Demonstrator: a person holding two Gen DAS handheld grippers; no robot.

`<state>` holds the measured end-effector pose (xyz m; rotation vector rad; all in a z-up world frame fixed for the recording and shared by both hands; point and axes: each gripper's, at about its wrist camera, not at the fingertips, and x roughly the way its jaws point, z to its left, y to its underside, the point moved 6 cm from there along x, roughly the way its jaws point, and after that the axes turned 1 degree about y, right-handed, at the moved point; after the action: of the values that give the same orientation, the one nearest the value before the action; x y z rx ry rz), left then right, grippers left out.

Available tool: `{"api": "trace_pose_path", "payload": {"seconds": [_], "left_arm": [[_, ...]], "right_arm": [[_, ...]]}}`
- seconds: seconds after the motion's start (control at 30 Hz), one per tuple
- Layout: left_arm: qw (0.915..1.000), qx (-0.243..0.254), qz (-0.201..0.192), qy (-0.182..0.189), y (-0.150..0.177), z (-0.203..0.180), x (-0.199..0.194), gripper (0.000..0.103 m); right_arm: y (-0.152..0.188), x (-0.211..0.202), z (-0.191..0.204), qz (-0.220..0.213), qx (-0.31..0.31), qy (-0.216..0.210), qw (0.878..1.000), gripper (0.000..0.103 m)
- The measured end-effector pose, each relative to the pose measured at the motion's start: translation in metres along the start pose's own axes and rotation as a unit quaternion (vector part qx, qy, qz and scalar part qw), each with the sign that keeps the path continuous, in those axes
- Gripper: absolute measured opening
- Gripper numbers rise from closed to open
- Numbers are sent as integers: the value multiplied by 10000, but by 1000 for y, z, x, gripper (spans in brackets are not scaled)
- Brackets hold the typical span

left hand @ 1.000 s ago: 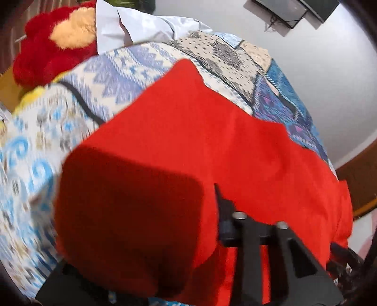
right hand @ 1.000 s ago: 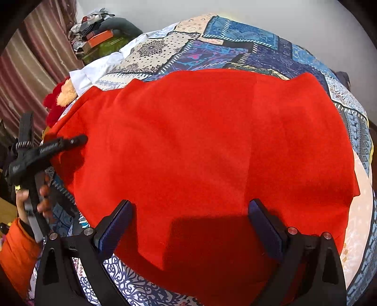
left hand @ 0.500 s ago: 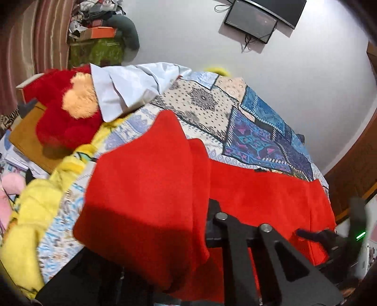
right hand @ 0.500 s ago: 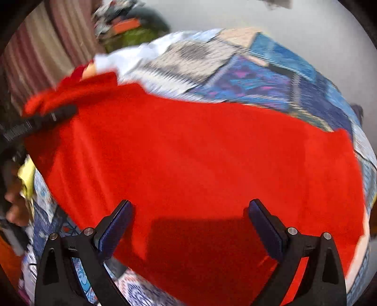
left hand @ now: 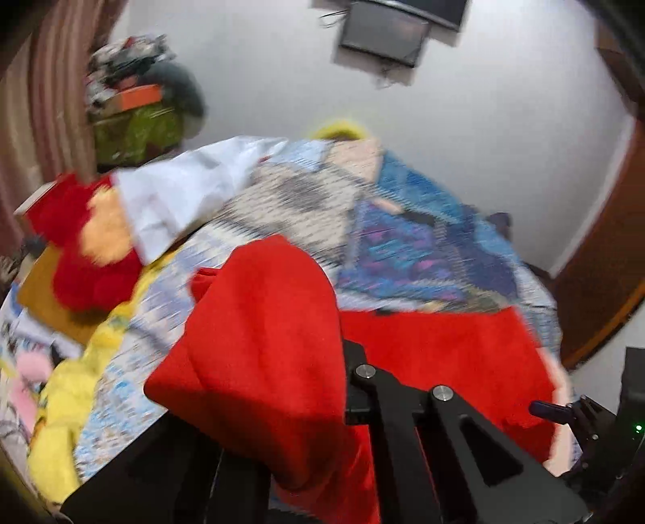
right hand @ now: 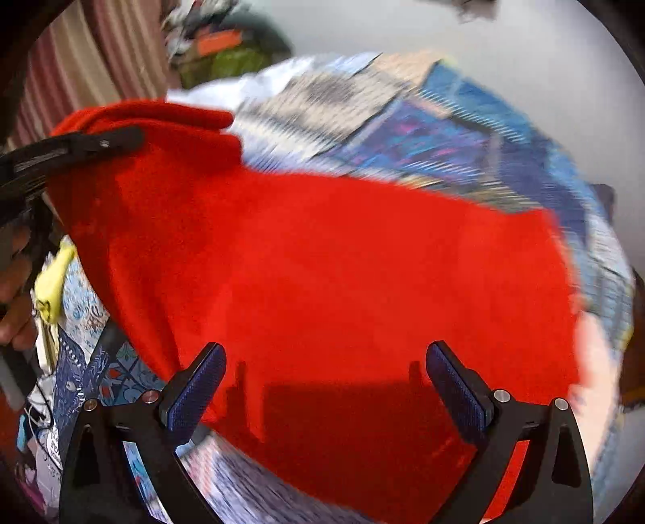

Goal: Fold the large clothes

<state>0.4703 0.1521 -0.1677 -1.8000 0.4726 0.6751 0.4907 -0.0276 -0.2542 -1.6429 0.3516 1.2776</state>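
Note:
A large red garment (right hand: 342, 274) lies spread over the patterned bedspread (right hand: 443, 133). My left gripper (left hand: 322, 387) is shut on the garment's left edge and holds it lifted, so a bunched fold (left hand: 266, 330) drapes over the fingers and hides the left one. The left gripper also shows in the right wrist view (right hand: 100, 143), raised above the bed with the cloth hanging from it. My right gripper (right hand: 326, 387) is open and empty, its blue-padded fingers (right hand: 455, 387) hovering over the garment's near edge.
A red and tan plush toy (left hand: 92, 242) and white cloth (left hand: 181, 197) lie at the bed's far left. Yellow cloth (left hand: 68, 399) sits at the left edge. Boxes and clutter (left hand: 133, 117) stand by the curtain. A screen (left hand: 383, 32) hangs on the wall.
My left gripper has lifted the garment's left edge higher off the bed, pulling the cloth up and inward. The right gripper stayed open and drew back slightly over the near edge.

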Motion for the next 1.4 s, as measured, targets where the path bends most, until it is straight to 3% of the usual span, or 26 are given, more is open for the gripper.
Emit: {"api": "trace_pose_path", "payload": {"seconds": [0.13,0.27,0.37,0.5,0.6,0.67,0.77,0.83,0.87,1.0,1.03,1.07,1.13,1.17,1.3,1.4], "left_arm": [[9979,409,-205,452,-20,-86,-7,3],[9913,880,-239,954,-6,-173,-8,3],[9813,1393,267,1303,38,-226,8,3],[9595,1996,1412,1400,123,-257,44,3],[9438,2433,1909,1164,168,-255,59,3],[9429,2337,2010,1257,171,-249,57,5],[9405,2120,2207,1475,162,-236,43,29],[9380,2109,2201,1647,154,-231,25,51],[9380,2148,2113,1717,152,-231,13,54],[9415,2413,1624,1704,130,-220,-24,71],[9457,2452,1423,1588,121,-212,-32,74],[9503,2464,1251,1434,112,-204,-35,76],[9616,2494,782,840,94,-181,-40,91],[9641,2480,660,679,87,-172,-40,94],[9710,2317,564,161,75,-127,-25,96],[9739,2132,779,-64,81,-97,-1,96]], "right_arm": [[21,-65,-67,-454,604,370,9965,99],[52,-122,-126,-696,1259,678,9873,99],[77,-156,-157,-834,1540,896,9805,99],[106,-183,-184,-885,1727,1177,9739,99],[125,-190,-196,-826,1864,1231,9712,99],[134,-190,-198,-757,1928,1193,9710,99],[140,-184,-196,-687,1974,1086,9719,99],[140,-180,-193,-673,1961,989,9733,99],[138,-178,-190,-677,1945,949,9740,99],[122,-173,-177,-760,1879,745,9764,99],[114,-170,-171,-799,1845,636,9775,99],[109,-169,-166,-821,1814,562,9784,99],[94,-162,-155,-841,1718,428,9806,99],[86,-158,-148,-849,1649,372,9820,99],[54,-130,-121,-821,1416,116,9865,99],[37,-98,-103,-656,1336,-89,9888,99]]}}
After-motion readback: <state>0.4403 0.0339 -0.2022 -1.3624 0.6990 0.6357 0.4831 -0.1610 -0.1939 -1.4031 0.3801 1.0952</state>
